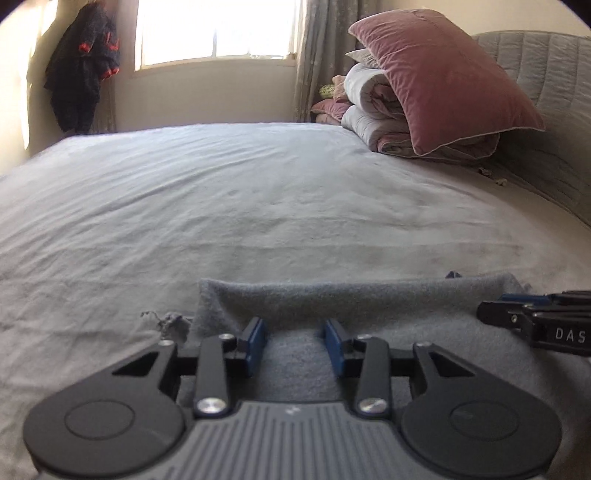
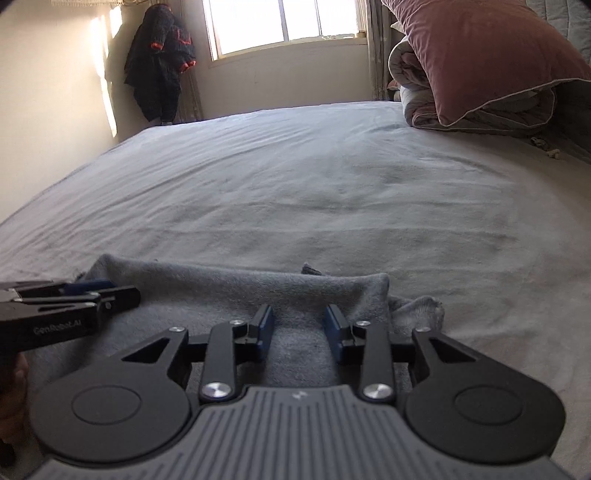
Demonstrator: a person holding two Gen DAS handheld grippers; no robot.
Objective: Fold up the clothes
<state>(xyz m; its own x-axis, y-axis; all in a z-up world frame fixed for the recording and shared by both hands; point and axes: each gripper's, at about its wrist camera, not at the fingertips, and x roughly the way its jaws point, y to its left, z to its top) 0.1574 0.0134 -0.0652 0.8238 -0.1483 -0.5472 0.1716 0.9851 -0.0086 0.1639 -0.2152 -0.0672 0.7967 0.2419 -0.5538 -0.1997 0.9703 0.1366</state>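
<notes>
Blue pads (image 1: 256, 341) line both of my grippers, and each pair stands parted with only a gap between. My left gripper (image 1: 295, 341) hangs over the grey garment (image 1: 354, 299), jaws apart and gripping nothing; the fleece shows between the fingers, but the pads do not press on it. My right gripper (image 2: 298, 332) is likewise unclenched over the same garment (image 2: 221, 291), holding nothing. In the left view the right gripper (image 1: 495, 308) enters from the right edge; in the right view the left gripper (image 2: 110, 291) enters from the left edge, so the two sit side by side above the cloth. Part of a hand (image 2: 14, 398) shows at the lower left of the right view.

The garment lies at the near edge of the bed (image 1: 258, 192), its far edge a thick folded roll running across both views. A loose grey end (image 2: 417, 310) pokes out at its right corner, and a small scrap (image 1: 166, 321) lies just beside its left corner.

Beyond it the pale sheet is lightly creased. At the far right corner a pink pillow (image 1: 443, 77) leans on a rolled quilt (image 1: 373, 107), against the grey quilted headboard (image 1: 546, 96). A dark coat (image 1: 83, 70) with red patches hangs on the wall left of the bright window (image 1: 218, 29), and a curtain (image 1: 321, 55) hangs at the window's right.
</notes>
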